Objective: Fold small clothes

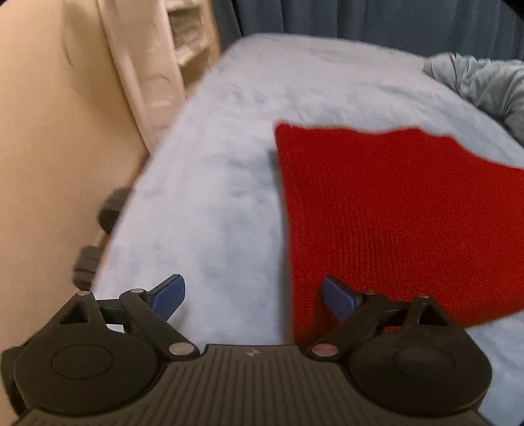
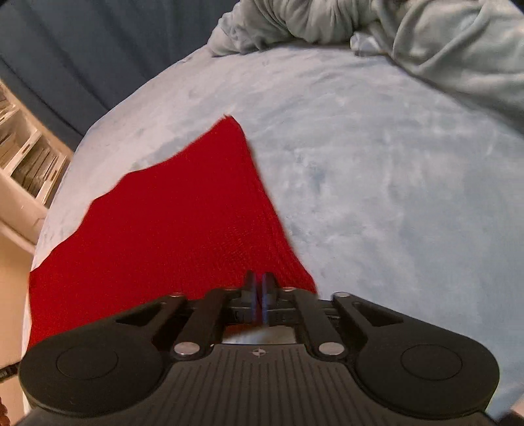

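A red knit garment (image 1: 393,209) lies spread on the pale blue fleece bed cover (image 1: 213,183). My left gripper (image 1: 253,300) is open, with its blue fingertips (image 1: 170,293) wide apart over the garment's near left edge; the right fingertip sits over the red knit. In the right wrist view the red garment (image 2: 183,229) stretches away from the gripper in a pointed shape. My right gripper (image 2: 260,296) is shut on the garment's near edge, with the blue pads pressed together on the red fabric.
A crumpled grey-green blanket (image 2: 409,36) lies at the far end of the bed and shows in the left wrist view (image 1: 484,88) too. White shelves (image 1: 183,42) and a beige wall (image 1: 49,147) stand to the left. Dark blue curtains (image 1: 376,19) hang behind the bed.
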A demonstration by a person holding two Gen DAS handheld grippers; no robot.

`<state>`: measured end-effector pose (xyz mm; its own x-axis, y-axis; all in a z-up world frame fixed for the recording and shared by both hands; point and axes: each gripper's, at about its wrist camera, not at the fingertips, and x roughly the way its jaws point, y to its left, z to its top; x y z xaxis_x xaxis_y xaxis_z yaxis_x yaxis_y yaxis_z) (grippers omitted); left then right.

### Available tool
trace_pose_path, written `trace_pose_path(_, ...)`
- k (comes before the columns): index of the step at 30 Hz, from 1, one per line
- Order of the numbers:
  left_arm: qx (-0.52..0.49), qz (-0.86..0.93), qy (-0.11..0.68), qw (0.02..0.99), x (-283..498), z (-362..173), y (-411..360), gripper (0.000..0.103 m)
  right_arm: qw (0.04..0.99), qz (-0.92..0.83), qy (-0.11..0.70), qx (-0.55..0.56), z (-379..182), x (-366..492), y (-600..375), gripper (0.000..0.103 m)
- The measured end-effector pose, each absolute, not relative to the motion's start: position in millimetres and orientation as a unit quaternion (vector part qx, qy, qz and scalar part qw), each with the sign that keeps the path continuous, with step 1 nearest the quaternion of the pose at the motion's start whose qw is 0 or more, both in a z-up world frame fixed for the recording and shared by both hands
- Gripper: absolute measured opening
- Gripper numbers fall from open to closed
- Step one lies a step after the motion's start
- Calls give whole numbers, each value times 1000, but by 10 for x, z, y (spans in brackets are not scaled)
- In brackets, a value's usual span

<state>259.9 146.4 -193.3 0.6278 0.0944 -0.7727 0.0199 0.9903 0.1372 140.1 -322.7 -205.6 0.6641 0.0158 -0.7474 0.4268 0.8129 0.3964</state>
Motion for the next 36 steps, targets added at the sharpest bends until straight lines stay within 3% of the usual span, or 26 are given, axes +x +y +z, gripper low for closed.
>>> trace_pose_path(2,60,23,421,905,2393,-1700,1446,99,888,-96,377,247,-1763,1216,-3033,55)
trace_pose_path(8,64,20,382,922,1548,-1080,989,103,928,-71,337,144,-1102,661,-2343,74)
trace_pose_path(20,52,-15,396,916,415,-902,518,103,932,-44,339,118,-864,-212,-1677,78)
trace_pose_path(36,46,4,392,919,408,-824,636,103,932,-38,337,130,-834,-264,-1605,78)
